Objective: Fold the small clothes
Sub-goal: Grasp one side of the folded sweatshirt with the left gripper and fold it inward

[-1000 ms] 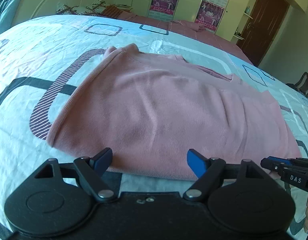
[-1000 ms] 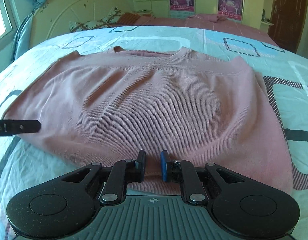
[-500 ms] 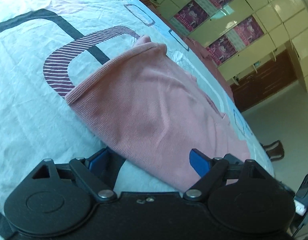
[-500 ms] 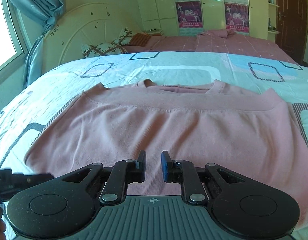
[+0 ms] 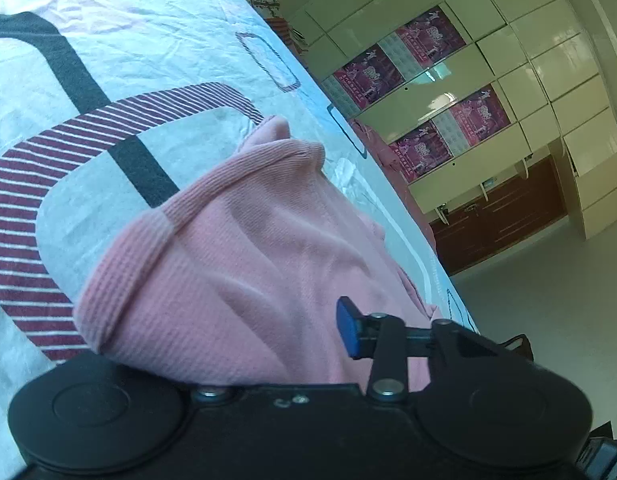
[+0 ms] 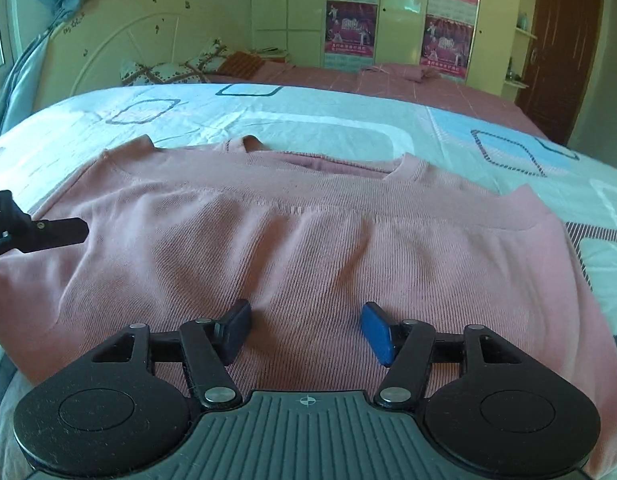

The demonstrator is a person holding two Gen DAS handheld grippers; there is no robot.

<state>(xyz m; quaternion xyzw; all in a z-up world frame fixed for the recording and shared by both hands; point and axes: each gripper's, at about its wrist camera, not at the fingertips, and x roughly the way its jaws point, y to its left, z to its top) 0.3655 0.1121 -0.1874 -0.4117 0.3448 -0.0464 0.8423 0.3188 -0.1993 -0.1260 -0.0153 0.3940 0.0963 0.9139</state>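
A pink knit sweater [image 6: 308,240] lies folded on the patterned bedsheet [image 6: 308,120], neckline at the far side. My right gripper [image 6: 306,332] is open, its fingers resting over the near edge of the sweater. In the left wrist view the sweater's left edge [image 5: 228,272] is bunched up over my left gripper [image 5: 228,344]. Its right blue pad [image 5: 348,328] stands wide apart above the cloth; the left finger is hidden under the fabric. The left gripper's finger [image 6: 48,232] also shows at the sweater's left edge in the right wrist view.
The bedsheet [image 5: 108,60] has black and striped maroon shapes. A headboard [image 6: 140,40] and pillows [image 6: 168,72] stand at the far end. A wardrobe with posters [image 6: 388,20] and a brown door [image 6: 564,48] lie beyond.
My right gripper opened from nearly shut and moved forward over the sweater. My left gripper tilted and pushed into the sweater's left edge, which now bunches over it.
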